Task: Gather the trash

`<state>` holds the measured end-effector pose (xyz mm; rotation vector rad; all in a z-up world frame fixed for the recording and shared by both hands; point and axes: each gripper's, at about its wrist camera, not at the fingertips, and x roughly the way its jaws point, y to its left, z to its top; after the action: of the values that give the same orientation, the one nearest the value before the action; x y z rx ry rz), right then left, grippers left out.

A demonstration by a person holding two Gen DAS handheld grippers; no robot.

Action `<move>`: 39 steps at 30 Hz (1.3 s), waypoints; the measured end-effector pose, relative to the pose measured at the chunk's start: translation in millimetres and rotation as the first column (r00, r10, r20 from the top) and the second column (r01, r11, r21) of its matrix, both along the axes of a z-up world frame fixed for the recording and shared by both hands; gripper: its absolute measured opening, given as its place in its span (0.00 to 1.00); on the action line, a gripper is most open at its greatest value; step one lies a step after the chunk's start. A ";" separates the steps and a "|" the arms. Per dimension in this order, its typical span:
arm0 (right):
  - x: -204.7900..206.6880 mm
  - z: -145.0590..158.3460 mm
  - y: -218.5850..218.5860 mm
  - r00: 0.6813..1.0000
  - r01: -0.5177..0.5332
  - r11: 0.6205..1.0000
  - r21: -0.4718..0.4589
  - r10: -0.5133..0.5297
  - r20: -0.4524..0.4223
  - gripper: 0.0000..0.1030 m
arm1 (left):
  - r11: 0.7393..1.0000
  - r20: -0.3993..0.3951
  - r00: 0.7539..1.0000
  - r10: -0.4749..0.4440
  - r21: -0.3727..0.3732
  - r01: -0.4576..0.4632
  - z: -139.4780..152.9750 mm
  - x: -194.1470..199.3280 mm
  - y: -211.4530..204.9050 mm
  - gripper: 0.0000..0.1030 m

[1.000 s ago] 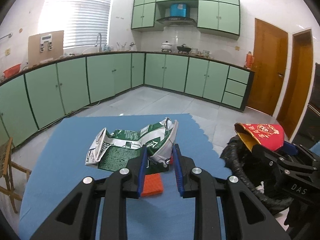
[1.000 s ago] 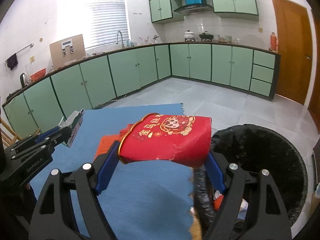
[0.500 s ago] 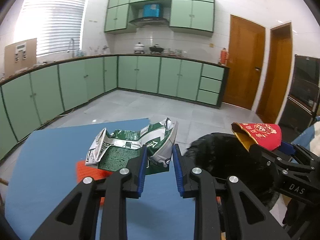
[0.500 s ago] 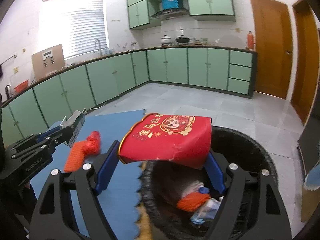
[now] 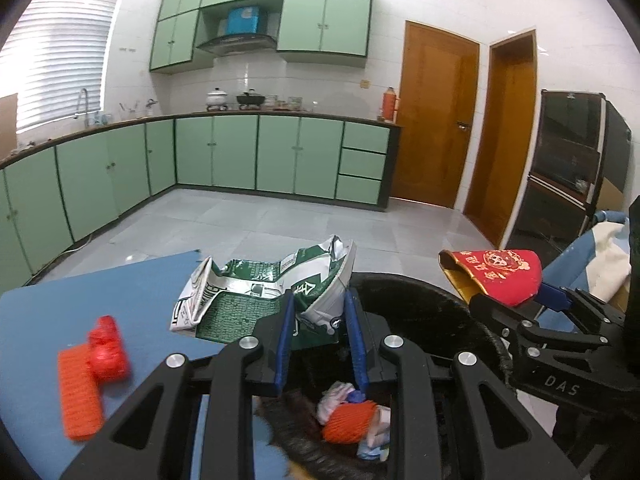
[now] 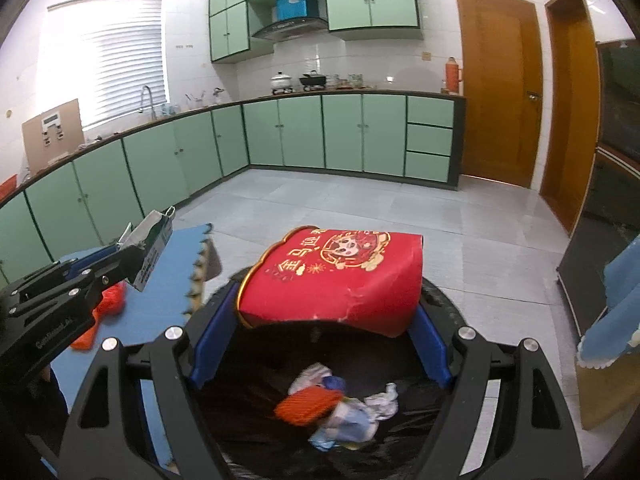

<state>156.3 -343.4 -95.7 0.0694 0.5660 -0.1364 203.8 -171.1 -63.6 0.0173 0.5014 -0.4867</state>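
Note:
My left gripper (image 5: 318,316) is shut on a crumpled green and white carton (image 5: 264,292), held over the near rim of a black-lined bin (image 5: 420,304). The right gripper (image 6: 324,308) is shut on a squashed red box with gold print (image 6: 340,276), held above the bin's opening (image 6: 444,300). Inside the bin lie an orange mesh wad (image 6: 308,404) and pale wrappers (image 6: 360,412). From the left wrist view the red box (image 5: 496,276) hangs to the right, over the bin. From the right wrist view the carton (image 6: 154,248) shows at the left in the left gripper (image 6: 120,264).
A blue mat (image 5: 100,304) covers the table left of the bin, with orange and red mesh netting (image 5: 90,368) lying on it. Green cabinets (image 5: 240,152) line the far walls, two wooden doors (image 5: 436,120) stand at the right, and a dark appliance (image 5: 576,168) beyond.
Both grippers have swung to the right, off the blue mat, and now hang over the bin with their loads. The netting has slid to the left of the views.

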 end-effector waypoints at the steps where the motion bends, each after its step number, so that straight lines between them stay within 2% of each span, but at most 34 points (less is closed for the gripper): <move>1: 0.8 -4.1 -6.0 1.000 0.007 1.000 -0.003 -0.007 -0.006 0.75 | 1.000 -0.001 1.000 -0.004 -0.001 0.004 -1.7 -1.6 -3.8 0.24; 12: 11.3 -50.0 -50.8 0.996 0.052 0.999 0.013 -0.051 -0.074 0.75 | 0.997 -0.066 0.995 -0.077 0.006 0.077 -28.6 22.2 -56.7 0.24; 16: 14.3 -65.6 -58.0 0.993 0.066 0.998 0.020 -0.064 -0.100 0.78 | 0.996 -0.105 0.990 -0.090 0.018 0.093 -42.6 27.9 -66.9 0.26; 17: 14.3 -70.2 -59.6 0.992 0.073 0.997 0.018 -0.071 -0.105 0.83 | 0.995 -0.112 0.989 -0.092 0.024 0.095 -45.3 28.9 -68.6 0.31; 20: 13.3 -76.7 -63.3 0.989 0.085 0.996 0.018 -0.082 -0.123 0.85 | 0.995 -0.124 0.988 -0.092 0.020 0.095 -47.2 29.3 -67.8 0.47; 23: 9.0 -76.6 -65.4 0.988 0.096 0.995 0.023 -0.093 -0.127 0.88 | 0.996 -0.128 0.988 -0.089 0.008 0.090 -44.9 28.8 -64.4 0.49; 26: 1.3 -70.6 -65.6 0.987 0.111 0.993 0.032 -0.107 -0.118 0.89 | 0.998 -0.115 0.991 -0.066 0.001 0.066 -37.8 30.0 -53.8 0.57; 31: -15.1 -50.2 -55.8 0.990 0.122 0.990 0.068 -0.117 -0.082 0.90 | 1.000 -0.086 0.996 -0.021 -0.006 0.020 -19.1 25.0 -17.5 0.61; 39: -25.7 -22.6 -4.4 0.998 0.046 0.995 0.086 -0.043 -0.041 0.91 | 0.996 -0.056 0.994 0.089 0.017 -0.088 -8.9 -0.8 67.6 0.69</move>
<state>130.6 -347.8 -118.2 0.1646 0.6100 -0.1568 203.0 -103.4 -72.4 -0.0046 0.5592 -0.3976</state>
